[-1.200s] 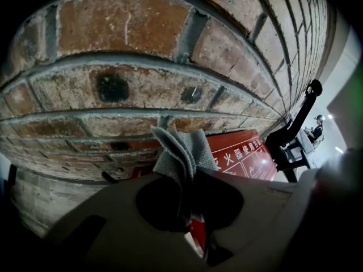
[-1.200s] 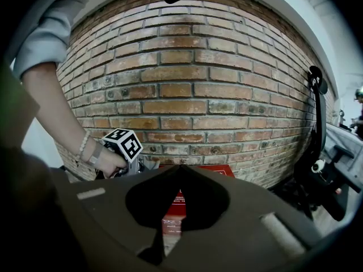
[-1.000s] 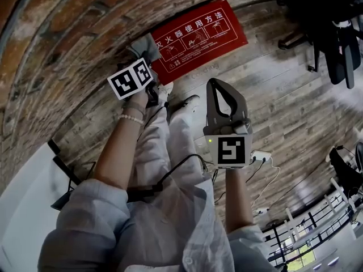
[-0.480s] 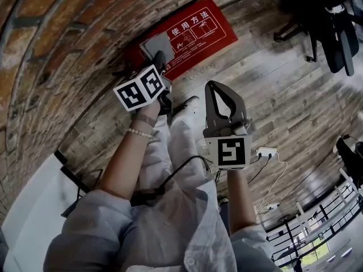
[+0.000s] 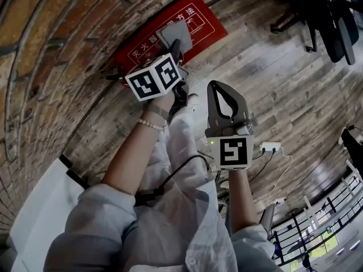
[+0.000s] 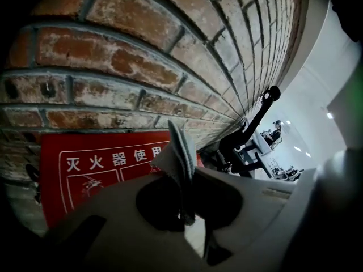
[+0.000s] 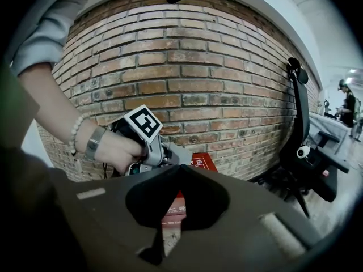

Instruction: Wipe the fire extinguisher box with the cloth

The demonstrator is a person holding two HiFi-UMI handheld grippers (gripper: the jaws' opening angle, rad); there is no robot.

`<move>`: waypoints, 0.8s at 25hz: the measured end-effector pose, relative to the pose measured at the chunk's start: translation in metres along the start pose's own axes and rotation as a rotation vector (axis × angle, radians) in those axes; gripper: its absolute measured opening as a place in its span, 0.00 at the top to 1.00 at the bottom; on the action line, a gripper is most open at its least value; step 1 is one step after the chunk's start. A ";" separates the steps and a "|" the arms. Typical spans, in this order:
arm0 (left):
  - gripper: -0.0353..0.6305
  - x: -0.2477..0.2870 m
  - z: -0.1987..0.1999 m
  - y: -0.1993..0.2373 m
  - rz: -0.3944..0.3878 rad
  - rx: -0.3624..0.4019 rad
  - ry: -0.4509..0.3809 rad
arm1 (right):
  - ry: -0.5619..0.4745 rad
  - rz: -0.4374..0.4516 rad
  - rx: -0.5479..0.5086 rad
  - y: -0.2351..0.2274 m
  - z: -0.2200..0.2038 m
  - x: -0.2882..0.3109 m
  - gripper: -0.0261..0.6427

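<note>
Hanging at the middle of the head view, the right gripper (image 5: 219,85) has its jaws closed together with nothing between them. Beyond it, up and to the left, the left gripper (image 5: 173,51) is clamped on a folded grey cloth (image 5: 174,34) whose edge sticks up past the jaws. The cloth overlaps the red fire extinguisher box (image 5: 199,26) in the upper middle of the frame, set against the brick wall (image 5: 51,50). A black office chair (image 5: 334,16) stands at the upper right.

Brick wall (image 5: 51,67) meets grey plank floor (image 5: 272,78); black office chair (image 7: 299,112) nearby.
</note>
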State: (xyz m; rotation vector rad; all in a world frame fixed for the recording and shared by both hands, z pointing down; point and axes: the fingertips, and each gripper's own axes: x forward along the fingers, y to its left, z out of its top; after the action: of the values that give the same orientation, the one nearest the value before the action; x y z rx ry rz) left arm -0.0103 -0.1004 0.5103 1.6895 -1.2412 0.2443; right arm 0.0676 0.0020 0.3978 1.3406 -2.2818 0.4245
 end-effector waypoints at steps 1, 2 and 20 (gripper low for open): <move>0.93 0.005 -0.001 -0.006 -0.005 0.009 0.004 | 0.002 -0.002 0.003 -0.003 -0.002 -0.001 0.95; 0.93 0.010 -0.002 -0.013 -0.013 0.017 0.008 | 0.004 -0.005 0.005 -0.006 -0.003 -0.003 0.95; 0.93 0.089 -0.024 -0.058 -0.079 -0.092 0.037 | 0.030 -0.051 0.045 -0.043 -0.032 -0.014 0.95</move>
State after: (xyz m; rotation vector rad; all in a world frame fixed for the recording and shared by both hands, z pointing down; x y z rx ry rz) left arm 0.0862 -0.1368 0.5453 1.6438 -1.1392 0.1672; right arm 0.1183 0.0073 0.4191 1.4015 -2.2215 0.4777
